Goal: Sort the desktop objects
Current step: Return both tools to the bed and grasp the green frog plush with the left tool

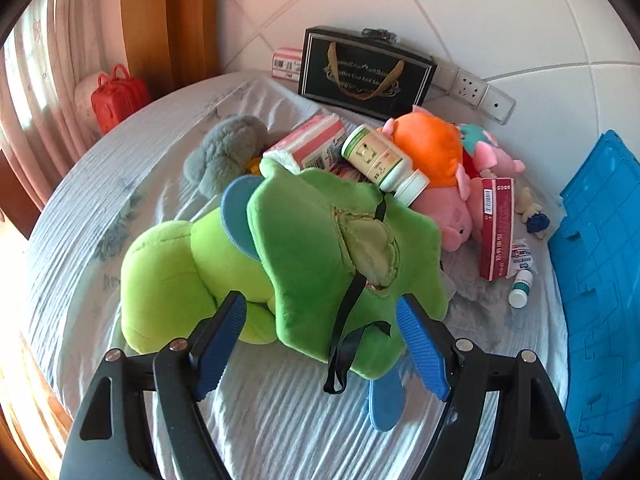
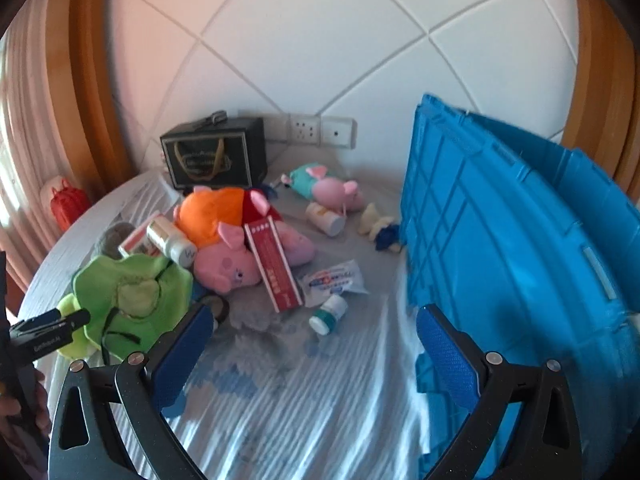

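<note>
2 hand-held grippers (image 1: pixel 320 320) (image 2: pixel 312 340) agape

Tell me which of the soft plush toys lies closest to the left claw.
The big green plush toy: it lies right before the open left claw, while the pink pig plush and grey plush lie farther back.

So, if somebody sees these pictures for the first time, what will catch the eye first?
Probably the big green plush toy, lying at the near edge of the heap, right in front of the open left claw. Next, the tall blue crate standing at the right side of the table. Then the orange and pink pig plush in the middle of the pile.
</note>
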Motion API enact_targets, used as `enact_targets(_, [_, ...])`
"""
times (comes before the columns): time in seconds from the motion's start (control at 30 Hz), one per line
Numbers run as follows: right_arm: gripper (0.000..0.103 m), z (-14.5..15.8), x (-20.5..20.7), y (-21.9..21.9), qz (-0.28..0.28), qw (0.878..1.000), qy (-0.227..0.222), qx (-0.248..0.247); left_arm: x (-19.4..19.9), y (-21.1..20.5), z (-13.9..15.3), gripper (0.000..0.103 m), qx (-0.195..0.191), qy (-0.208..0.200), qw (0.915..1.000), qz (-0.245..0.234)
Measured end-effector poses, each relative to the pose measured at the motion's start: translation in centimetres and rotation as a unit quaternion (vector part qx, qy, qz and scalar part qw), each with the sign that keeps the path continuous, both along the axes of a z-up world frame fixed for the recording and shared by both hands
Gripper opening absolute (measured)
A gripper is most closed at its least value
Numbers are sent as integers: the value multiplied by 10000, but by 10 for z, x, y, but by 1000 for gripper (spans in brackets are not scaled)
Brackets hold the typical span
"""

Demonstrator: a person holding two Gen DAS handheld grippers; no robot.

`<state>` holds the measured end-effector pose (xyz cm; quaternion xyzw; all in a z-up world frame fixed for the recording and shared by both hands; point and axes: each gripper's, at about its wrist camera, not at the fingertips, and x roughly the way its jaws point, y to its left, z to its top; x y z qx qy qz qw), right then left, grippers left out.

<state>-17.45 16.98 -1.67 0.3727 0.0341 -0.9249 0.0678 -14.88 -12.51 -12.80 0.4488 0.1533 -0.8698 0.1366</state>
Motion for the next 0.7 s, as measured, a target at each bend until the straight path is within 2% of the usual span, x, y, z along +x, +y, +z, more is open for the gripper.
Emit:
enact_targets(0.13, [103,-49,-36,1,-48,9984,-551,-73,-24,7,-23,77,-73,-300,9993,210])
enact_targets(0.2, [103,-65,-50,0,-59,9972,-739,-111,-38,9,-33,77,-294,-474,9981,274])
enact_targets(0.3, [103,-83,-68,-5,-15,9962,-862,-122,-55,7,-48,77,-419,-616,9969,237])
enact_targets(0.33, [103,-88,-73,-7,-11,9961,-872,-138,-58,6,-51,71,-446,-602,9970,195])
enact_targets(0.37, [103,-92,-79,-8,-29,9959,-895,-159,-57,5,-50,60,-479,-546,9972,164])
enact_targets(0.4, [103,-96,-84,-10,-27,9954,-938,-198,-56,1,-49,55,-448,-478,9978,108])
enact_targets(0.47, [103,-110,-99,-14,67,9933,-1110,-327,-52,-11,-46,38,-236,-308,9992,-8])
enact_targets(0.57, [103,-126,-114,-24,194,9900,-1351,-353,-44,-29,-35,28,-106,-83,9998,-133])
enact_targets(0.7, [103,-141,-138,-41,351,9878,-1482,-326,-46,-39,-20,25,-272,145,9993,-203])
